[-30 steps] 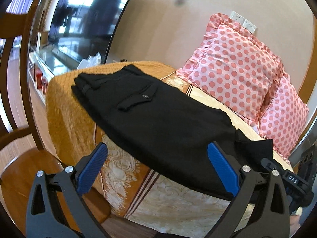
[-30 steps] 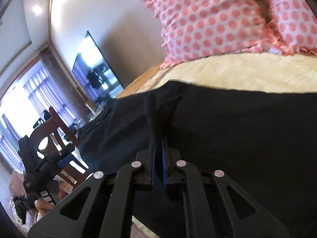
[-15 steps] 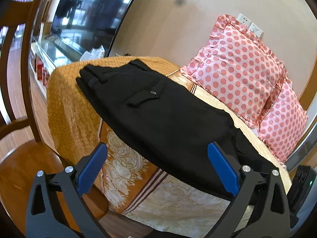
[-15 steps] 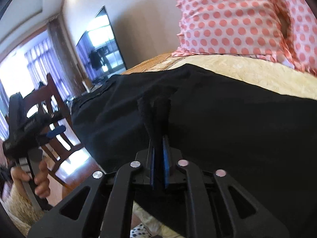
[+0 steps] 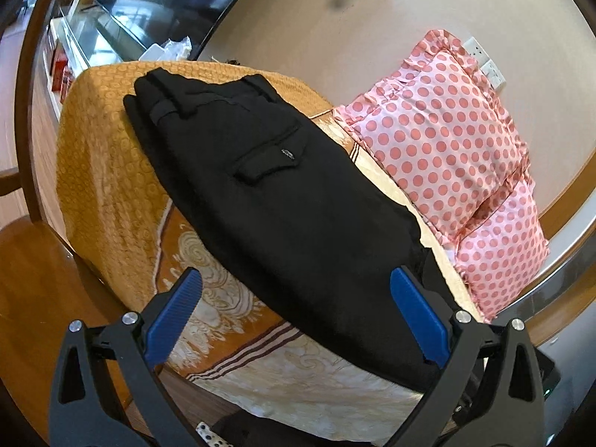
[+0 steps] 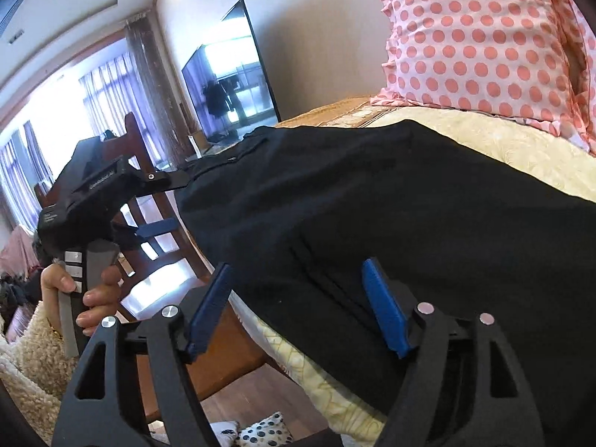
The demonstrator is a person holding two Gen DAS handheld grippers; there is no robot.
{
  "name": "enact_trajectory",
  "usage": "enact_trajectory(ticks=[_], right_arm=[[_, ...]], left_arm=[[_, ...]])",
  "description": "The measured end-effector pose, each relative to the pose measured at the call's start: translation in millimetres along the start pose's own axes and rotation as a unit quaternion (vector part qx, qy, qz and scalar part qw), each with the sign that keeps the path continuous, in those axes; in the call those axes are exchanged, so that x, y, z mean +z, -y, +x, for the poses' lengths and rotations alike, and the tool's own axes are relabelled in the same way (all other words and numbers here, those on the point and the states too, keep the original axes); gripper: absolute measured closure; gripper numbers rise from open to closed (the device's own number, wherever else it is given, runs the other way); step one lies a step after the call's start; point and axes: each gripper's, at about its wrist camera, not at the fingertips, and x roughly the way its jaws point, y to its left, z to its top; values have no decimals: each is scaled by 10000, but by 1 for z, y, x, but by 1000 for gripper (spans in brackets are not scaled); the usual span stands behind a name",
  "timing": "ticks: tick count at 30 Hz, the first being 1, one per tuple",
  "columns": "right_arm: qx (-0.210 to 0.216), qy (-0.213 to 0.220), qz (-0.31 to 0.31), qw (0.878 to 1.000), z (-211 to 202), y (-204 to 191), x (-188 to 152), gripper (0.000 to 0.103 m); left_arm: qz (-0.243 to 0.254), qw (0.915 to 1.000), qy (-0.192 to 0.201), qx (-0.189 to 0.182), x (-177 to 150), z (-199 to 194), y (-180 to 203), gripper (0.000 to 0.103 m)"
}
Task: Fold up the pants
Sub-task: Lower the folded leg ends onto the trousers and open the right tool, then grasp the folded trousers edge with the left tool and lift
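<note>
Both the left claw (image 5: 296, 316) and right claw (image 6: 298, 307) gape wide, apparently empty, over black pants (image 5: 268, 193).

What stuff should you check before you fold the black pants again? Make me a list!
1. Left gripper open, holding nothing: ok.
2. Right gripper open, no cloth pinched between its fingers: ok.
3. Black pants lie flat lengthwise, pocket flap up, on the bed cover: ok.
4. Leg end within reach of the right gripper: ok, the cloth lies right past its fingers.
5. Both leg layers lined up at that end: cannot tell, the black folds blur together.
6. Room to fold toward the waistband, with the dotted pillows beside the pants, not on them: ok.
</note>
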Motion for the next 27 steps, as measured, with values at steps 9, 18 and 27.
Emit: enact_trajectory(ticks=[9, 18, 27], right_arm=[[29, 8, -91, 10000, 2, -3, -2, 25], [68, 87, -217, 9997, 1, -3, -5, 25], [392, 157, -6, 9991, -12, 6, -7, 25]], left_arm=[[-6, 10000, -38, 6, 22, 6, 9, 2], [-342, 9986, -19, 413, 54, 17, -4, 3], [-428, 9882, 264, 1447, 70, 17, -15, 70]])
